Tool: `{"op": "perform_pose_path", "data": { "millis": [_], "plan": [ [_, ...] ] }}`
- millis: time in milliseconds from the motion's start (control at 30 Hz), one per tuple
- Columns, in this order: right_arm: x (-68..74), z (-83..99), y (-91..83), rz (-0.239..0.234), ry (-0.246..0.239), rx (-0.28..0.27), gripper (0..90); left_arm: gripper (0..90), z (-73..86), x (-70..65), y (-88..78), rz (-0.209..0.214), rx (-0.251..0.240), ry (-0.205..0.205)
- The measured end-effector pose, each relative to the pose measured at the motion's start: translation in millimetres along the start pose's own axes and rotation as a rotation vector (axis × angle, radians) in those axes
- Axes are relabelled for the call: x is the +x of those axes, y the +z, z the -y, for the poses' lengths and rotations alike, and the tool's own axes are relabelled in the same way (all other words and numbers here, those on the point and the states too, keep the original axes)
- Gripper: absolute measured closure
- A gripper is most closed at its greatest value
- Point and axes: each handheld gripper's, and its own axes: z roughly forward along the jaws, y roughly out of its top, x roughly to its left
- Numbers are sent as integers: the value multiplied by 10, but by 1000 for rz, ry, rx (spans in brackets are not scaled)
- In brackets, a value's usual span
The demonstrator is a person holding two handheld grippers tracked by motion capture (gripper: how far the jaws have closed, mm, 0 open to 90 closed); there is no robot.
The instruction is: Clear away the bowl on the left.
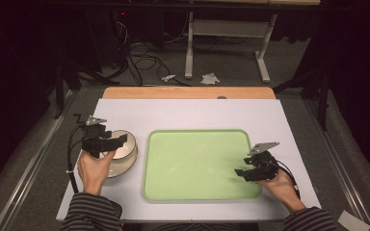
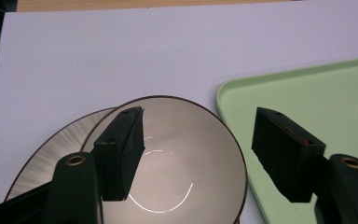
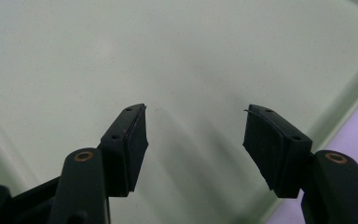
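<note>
The left gripper point(image 1: 107, 139), jaws apart, straddles the bowl point(image 1: 125, 153) rim at frame left; the right gripper point(image 1: 250, 168), also apart, hovers over the tray point(image 1: 197, 163).

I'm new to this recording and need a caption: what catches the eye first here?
The large pale green plastic tray lies empty in the middle of the white table. Left of it, a white bowl with a dark rim sits on a plate, with the open left gripper straddling the bowl's rim. The open right gripper hovers over the tray's right edge.
</note>
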Motion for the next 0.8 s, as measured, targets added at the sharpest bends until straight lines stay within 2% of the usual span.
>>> {"op": "perform_pose_path", "data": {
  "millis": [67,267,433,633,733,800],
  "plan": [
    [3,0,-4,3,1,-1,407,345,-12,25,-7,-7,-16,-8],
    [3,6,-28,20,3,-8,409,338,-35,132,-12,-39,-25,-26],
    [-2,2,-25,6,24,-21,409,353,-75,280,-6,-55,-15,-86],
    [-2,-1,-16,5,24,-18,408,350,-75,437,66,-118,-8,-102],
    [2,2,-16,1,36,-10,403,365,-57,508,84,-148,-13,-91],
    [0,12,-20,-4,29,-11,401,371,-64,560,81,-150,-16,-125]
  ]
}}
